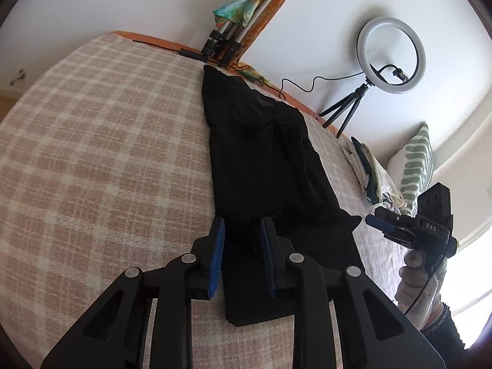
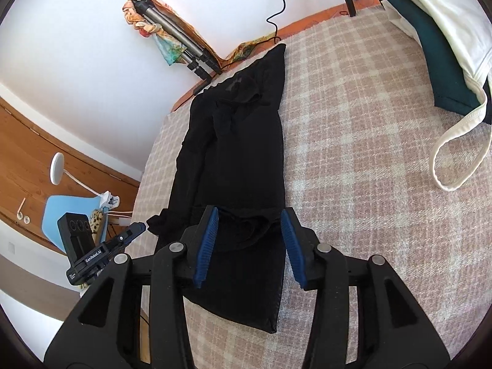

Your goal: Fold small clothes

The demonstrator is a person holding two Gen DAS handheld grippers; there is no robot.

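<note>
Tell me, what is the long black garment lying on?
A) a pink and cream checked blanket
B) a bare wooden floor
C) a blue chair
A: the black garment lies stretched out flat on the checked blanket, which shows on both sides of it.

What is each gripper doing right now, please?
Left gripper: open, holding nothing, over the black garment.
Right gripper: open, holding nothing, over the same garment.

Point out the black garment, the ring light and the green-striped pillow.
black garment (image 1: 264,160): left wrist view, on the middle of the long folded strip.
ring light (image 1: 369,35): left wrist view, on the white ring's upper left arc.
green-striped pillow (image 1: 415,166): left wrist view, on its patterned face.
</note>
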